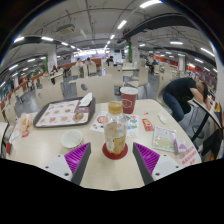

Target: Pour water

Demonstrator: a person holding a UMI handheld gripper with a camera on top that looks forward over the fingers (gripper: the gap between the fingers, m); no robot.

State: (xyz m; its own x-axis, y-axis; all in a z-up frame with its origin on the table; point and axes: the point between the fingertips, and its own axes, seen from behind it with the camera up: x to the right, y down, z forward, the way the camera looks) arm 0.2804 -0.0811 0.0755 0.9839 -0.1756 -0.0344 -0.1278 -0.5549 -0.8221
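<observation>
A handheld gripper (109, 160) hovers over a pale round table (40, 145) in a large canteen hall, its two fingers spread wide with their purple pads (78, 158) facing inward. Between and just ahead of the fingertips stands a clear glass (116, 136) holding a pale amber liquid, set upright on a red coaster (116, 152) near the table's near edge. The fingers do not touch the glass; a gap shows at each side.

Directly beyond the glass, toward the middle of the table, stands a second cup (115, 107) filled with an orange-brown drink, and behind that a white container with a red top (129, 99), upright. Which vessel holds water cannot be told.

To the left of the middle lies a dark tray (62, 113) with food on it. A small white bowl (72, 140) sits near the left finger, close to the table's near edge. On the right side a small red packet (147, 124) lies flat, with a clear plastic bag or wrapper (166, 141) just beyond the right finger.

At the table's far right edge a person in a dark top (183, 92) bends forward. Rows of tables and chairs fill the hall behind, under strip lights (124, 23) on the ceiling.
</observation>
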